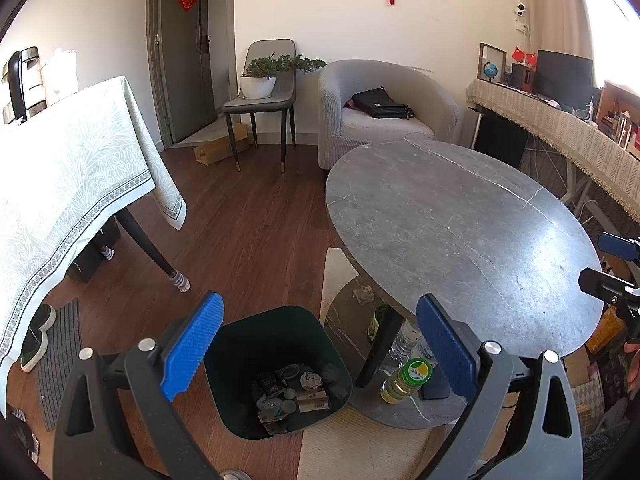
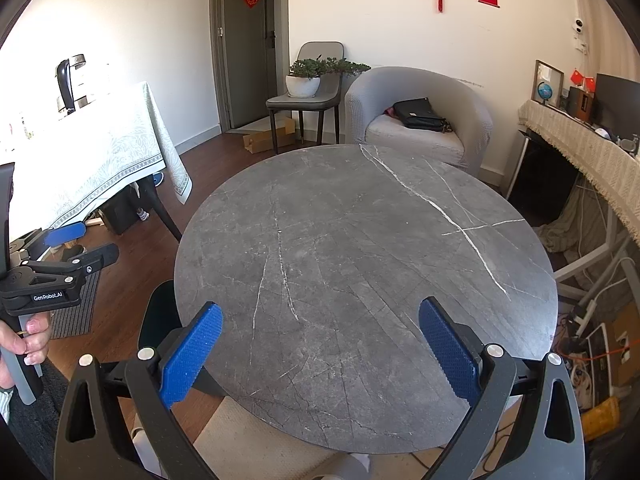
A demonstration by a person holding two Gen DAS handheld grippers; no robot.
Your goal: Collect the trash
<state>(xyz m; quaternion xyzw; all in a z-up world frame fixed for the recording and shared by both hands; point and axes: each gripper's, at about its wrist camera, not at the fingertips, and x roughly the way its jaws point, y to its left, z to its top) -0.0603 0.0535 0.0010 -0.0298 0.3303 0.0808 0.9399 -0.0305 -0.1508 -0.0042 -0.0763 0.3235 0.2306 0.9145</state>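
Dark green bin [image 1: 280, 368] holds crumpled trash [image 1: 294, 394]; left gripper [image 1: 320, 350] and right gripper [image 2: 320, 350] gape empty

Dark green bin [image 1: 276, 368] upright on floor, crumpled trash [image 1: 294, 394] inside.

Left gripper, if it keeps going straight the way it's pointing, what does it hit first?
Probably the dark green trash bin on the floor: the open left gripper points down at its mouth, so it would likely enter the opening and meet the trash inside. Depth is unclear.
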